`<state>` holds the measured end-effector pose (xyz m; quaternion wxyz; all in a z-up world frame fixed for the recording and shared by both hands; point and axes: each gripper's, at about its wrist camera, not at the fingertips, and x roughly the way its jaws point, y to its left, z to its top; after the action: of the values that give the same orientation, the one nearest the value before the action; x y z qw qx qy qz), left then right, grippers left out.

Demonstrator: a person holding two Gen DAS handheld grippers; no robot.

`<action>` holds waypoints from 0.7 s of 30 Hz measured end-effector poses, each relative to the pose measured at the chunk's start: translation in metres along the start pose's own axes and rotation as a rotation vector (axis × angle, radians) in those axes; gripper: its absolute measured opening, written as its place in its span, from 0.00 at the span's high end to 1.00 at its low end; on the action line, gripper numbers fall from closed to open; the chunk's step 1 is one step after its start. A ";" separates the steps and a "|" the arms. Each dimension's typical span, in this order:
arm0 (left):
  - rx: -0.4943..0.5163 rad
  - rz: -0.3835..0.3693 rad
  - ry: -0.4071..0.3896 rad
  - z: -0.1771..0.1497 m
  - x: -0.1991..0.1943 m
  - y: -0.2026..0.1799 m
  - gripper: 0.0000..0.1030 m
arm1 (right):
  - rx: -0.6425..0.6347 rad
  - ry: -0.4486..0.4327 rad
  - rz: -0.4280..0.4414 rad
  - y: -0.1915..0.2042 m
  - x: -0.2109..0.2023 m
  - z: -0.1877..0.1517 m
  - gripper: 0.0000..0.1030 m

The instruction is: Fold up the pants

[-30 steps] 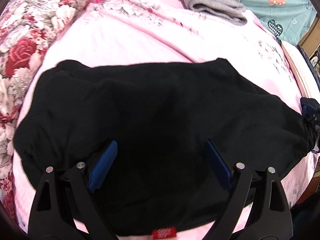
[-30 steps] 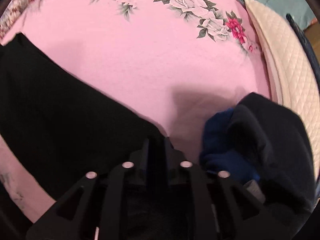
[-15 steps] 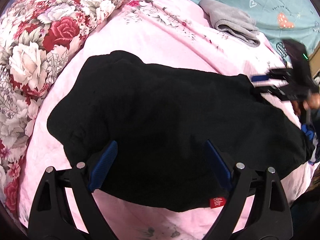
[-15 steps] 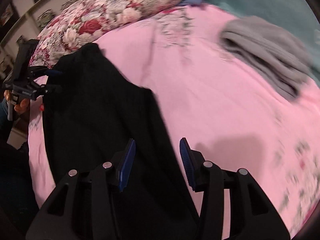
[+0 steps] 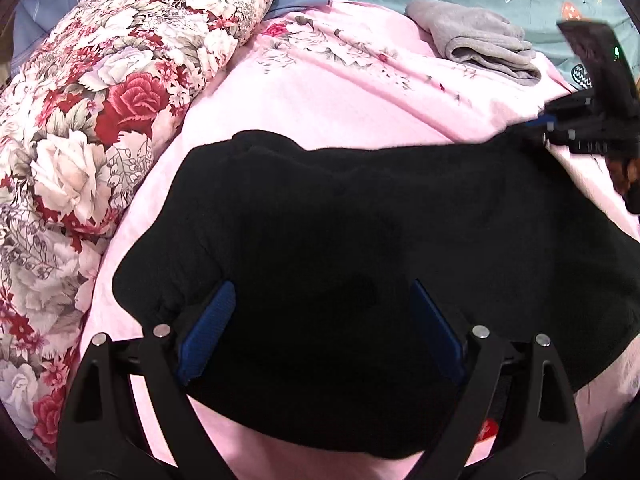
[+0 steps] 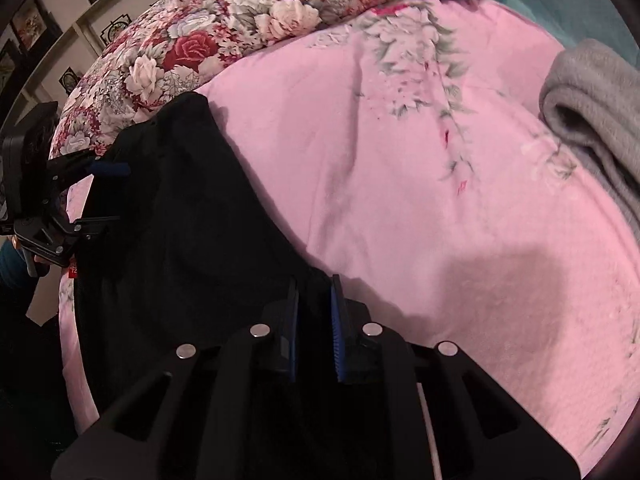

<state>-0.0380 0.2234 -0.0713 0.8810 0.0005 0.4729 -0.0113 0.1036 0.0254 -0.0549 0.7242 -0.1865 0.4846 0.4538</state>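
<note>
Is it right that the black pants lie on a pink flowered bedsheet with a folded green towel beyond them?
Not quite: the folded towel is grey, not green, as the left wrist view shows. The black pants do lie on the pink flowered bedsheet.

Pants (image 5: 360,240): right end cut off by the frame edge in left wrist view; near hem hidden behind the left tongs (image 5: 320,328). Red tag (image 5: 489,427) mostly covered by a tong arm, print unreadable. Right tongs (image 5: 538,130) motion-blurred at the far right; fingertips not resolvable there. In right wrist view, fabric between the pads (image 6: 335,320) too dark to separate. Grey cloth (image 6: 596,108) cut off at right.
</note>
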 end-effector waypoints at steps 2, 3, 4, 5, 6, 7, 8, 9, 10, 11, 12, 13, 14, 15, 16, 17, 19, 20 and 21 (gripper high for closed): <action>-0.011 -0.018 0.007 0.002 0.003 0.002 0.13 | -0.024 -0.033 -0.053 -0.001 -0.007 0.012 0.89; -0.011 -0.017 0.011 0.002 0.004 0.002 0.13 | -0.030 -0.037 -0.075 -0.004 -0.009 0.016 0.90; -0.008 -0.016 0.014 0.003 0.005 0.001 0.13 | -0.037 -0.030 -0.098 -0.007 -0.007 0.020 0.90; -0.006 -0.020 0.018 0.004 0.003 0.001 0.13 | -0.036 -0.016 -0.118 -0.010 -0.002 0.021 0.90; -0.008 -0.034 0.019 0.005 0.001 0.002 0.13 | -0.024 0.029 -0.117 -0.013 0.009 0.020 0.90; -0.014 -0.047 0.018 0.006 -0.002 0.004 0.13 | -0.022 0.049 -0.123 -0.013 0.015 0.019 0.89; -0.034 -0.068 0.009 0.009 -0.007 0.010 0.13 | -0.022 0.080 -0.128 -0.012 0.024 0.016 0.88; -0.059 -0.083 -0.003 0.013 -0.012 0.017 0.13 | -0.014 0.078 -0.148 -0.012 0.026 0.014 0.82; -0.090 -0.091 -0.017 0.017 -0.016 0.027 0.13 | 0.001 0.065 -0.160 -0.013 0.022 0.015 0.66; -0.113 -0.092 -0.027 0.020 -0.018 0.034 0.13 | 0.023 0.048 -0.162 -0.016 0.016 0.015 0.59; -0.146 -0.069 -0.038 0.024 -0.018 0.044 0.13 | 0.055 0.010 -0.159 -0.018 0.006 0.016 0.55; -0.167 -0.045 -0.043 0.027 -0.017 0.051 0.13 | 0.094 -0.035 -0.140 -0.022 -0.007 0.015 0.55; -0.196 -0.025 -0.046 0.032 -0.014 0.061 0.13 | 0.121 -0.057 -0.122 -0.022 -0.016 0.014 0.55; -0.227 -0.023 -0.042 0.036 -0.009 0.070 0.13 | 0.150 -0.085 -0.088 -0.021 -0.028 0.011 0.54; -0.257 -0.022 -0.035 0.040 -0.003 0.077 0.13 | 0.171 -0.107 -0.041 -0.017 -0.037 0.007 0.54; -0.273 -0.018 -0.028 0.043 0.003 0.082 0.13 | 0.178 -0.116 -0.005 -0.011 -0.042 0.003 0.54; -0.281 0.016 -0.007 0.049 0.017 0.086 0.13 | 0.159 -0.120 0.064 0.014 -0.046 -0.010 0.54; -0.268 0.069 0.006 0.052 0.025 0.084 0.13 | 0.135 -0.114 0.082 0.027 -0.046 -0.014 0.54; -0.253 0.112 0.019 0.054 0.033 0.083 0.13 | 0.105 -0.108 0.105 0.044 -0.043 -0.020 0.54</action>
<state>0.0267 0.3046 -0.0698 0.8689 -0.0840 0.4779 0.0978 0.0513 0.0131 -0.0188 0.7334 -0.0980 0.4768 0.4745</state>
